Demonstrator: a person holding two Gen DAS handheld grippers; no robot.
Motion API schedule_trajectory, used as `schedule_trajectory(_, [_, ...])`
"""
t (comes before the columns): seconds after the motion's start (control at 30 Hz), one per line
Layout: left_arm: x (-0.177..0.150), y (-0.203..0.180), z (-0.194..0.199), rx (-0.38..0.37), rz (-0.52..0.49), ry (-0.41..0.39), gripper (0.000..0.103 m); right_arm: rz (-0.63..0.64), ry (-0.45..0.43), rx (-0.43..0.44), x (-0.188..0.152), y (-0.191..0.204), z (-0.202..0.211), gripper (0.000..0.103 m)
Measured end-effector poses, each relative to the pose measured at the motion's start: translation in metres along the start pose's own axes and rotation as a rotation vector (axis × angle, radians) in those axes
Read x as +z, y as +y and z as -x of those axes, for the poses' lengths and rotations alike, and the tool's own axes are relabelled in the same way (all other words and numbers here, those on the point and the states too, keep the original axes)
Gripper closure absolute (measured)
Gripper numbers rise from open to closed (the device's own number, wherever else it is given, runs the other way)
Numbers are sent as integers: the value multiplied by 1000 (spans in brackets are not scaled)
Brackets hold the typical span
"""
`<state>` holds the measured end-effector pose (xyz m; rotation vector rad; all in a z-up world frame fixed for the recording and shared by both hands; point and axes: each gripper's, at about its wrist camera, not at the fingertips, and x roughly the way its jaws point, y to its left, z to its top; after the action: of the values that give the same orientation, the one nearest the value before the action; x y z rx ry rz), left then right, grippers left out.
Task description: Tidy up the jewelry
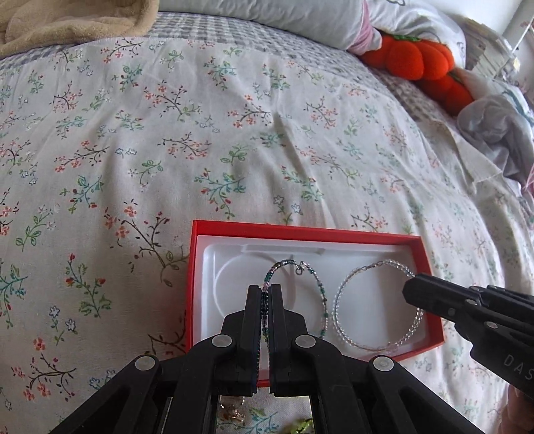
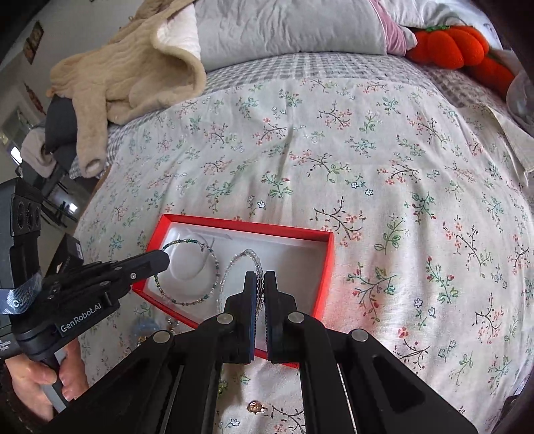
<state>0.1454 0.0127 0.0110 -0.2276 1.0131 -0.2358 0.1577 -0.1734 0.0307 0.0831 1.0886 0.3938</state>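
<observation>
Bed covered by floral sheet (image 2: pixel 367 160) over a grey checked cover (image 2: pixel 300 70); beige blanket (image 2: pixel 133 76) far left, grey pillow (image 2: pixel 283 26) far centre, orange plush (image 2: pixel 460 46) far right; daylight.

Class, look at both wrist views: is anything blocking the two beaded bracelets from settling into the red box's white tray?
Nothing visible blocks them. The left gripper is shut on the green beaded bracelet and the right gripper on the clear beaded bracelet, both already over the white tray of the red box, whose bare recesses hold nothing else.
</observation>
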Motion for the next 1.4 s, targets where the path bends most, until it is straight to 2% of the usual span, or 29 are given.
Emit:
schedule_trajectory(0.2, [0, -5, 2, 86, -49, -30, 103, -5, 2, -34, 0, -4, -2, 97])
schedule_trajectory(0.23, [0, -6, 4, 96, -59, -33, 100, -8, 6, -45, 1, -6, -2, 97])
schedule_trajectory(0.3, [-1, -9, 8, 104, -76, -39, 75, -15, 5, -59, 2, -8, 3, 94])
schedule_trajectory(0.37, [-3, -12, 13, 119, -94, -50, 64, -12, -8, -62, 1, -9, 10, 84])
schedule_trajectory(0.43, [-7, -16, 19, 122, -116, -58, 62, -3, -19, -58, -2, -7, 18, 76])
schedule_trajectory(0.53, [-11, -20, 29, 123, -129, -67, 52, 11, -36, -60, -8, -3, 30, 64])
schedule_trajectory(0.57, [-12, -21, 33, 122, -132, -72, 46, 15, -39, -60, -10, -2, 34, 62])
schedule_trajectory(0.6, [-15, -22, 36, 124, -137, -76, 40, 19, -42, -61, -12, -1, 37, 61])
schedule_trajectory(0.83, [-33, -21, 50, 145, -133, -73, 22, 23, -43, -76, -33, 3, 54, 50])
schedule_trajectory(0.9, [-38, -17, 52, 166, -117, -69, 14, 24, -33, -68, -39, 5, 56, 48])
schedule_trajectory(0.97, [-44, -12, 54, 190, -96, -68, 10, 29, -20, -63, -47, 8, 56, 47])
schedule_trajectory(1.1, [-56, 0, 55, 212, -60, -33, 9, 51, 4, -73, -61, 15, 55, 47])
schedule_trajectory(1.3, [-71, 15, 57, 190, -25, -1, 9, 32, 43, -86, -78, 16, 49, 47])
schedule_trajectory(1.4, [-79, 23, 56, 205, -21, 14, 9, 26, 75, -81, -87, 15, 45, 47])
